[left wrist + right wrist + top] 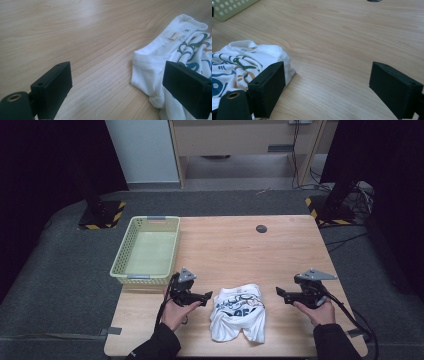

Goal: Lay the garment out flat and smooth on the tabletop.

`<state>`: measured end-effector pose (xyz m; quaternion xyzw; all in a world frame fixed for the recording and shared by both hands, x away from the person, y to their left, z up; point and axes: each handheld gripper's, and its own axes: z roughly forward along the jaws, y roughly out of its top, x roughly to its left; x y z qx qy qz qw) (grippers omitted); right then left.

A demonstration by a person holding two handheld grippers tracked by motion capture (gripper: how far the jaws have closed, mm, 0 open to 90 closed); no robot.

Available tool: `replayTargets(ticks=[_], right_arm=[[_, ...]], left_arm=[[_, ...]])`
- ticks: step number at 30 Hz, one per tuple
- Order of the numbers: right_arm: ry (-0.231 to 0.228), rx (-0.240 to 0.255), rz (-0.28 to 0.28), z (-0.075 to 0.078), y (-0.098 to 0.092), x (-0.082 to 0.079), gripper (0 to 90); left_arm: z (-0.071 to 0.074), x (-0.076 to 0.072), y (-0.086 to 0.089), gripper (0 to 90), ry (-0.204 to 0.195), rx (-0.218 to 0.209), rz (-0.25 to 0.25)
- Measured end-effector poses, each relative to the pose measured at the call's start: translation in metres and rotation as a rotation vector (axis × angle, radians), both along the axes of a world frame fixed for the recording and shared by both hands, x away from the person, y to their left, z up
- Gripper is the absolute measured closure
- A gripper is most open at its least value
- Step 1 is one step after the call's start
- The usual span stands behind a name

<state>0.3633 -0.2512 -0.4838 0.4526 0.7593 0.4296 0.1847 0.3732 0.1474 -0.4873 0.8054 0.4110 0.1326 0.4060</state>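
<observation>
Lying crumpled between both open grippers' fingers (209, 295), white shirt (237, 317)

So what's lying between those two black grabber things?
A crumpled white T-shirt lies between the left gripper and right gripper, untouched by either, seen from the high view.

Light wooden table (235, 245) with three things on it

A crumpled white printed T-shirt (237, 318) lies near the front edge, a pale green perforated basket (147, 249) sits at the left edge, and a small dark round disc (261, 228) rests toward the far side.
</observation>
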Motion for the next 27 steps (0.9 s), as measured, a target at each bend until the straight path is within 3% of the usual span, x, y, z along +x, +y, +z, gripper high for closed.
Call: replayTargets(ticks=[6,18,27], right_arm=[[0.007,-0.004,0.030,-0.003,0.011,0.001,14.1],[0.021,-0.032,0.093,-0.012,0.029,-0.001,19.8],[0.051,-0.037,0.151,-0.019,0.042,0.003,25.6]], left_arm=[[-0.005,0.004,-0.009,9.1,0.013,-0.024,-0.023],[-0.017,0.010,-0.028,11.1,0.042,0.018,-0.076],[-0.022,0.014,-0.033,15.1,0.050,0.024,-0.076]])
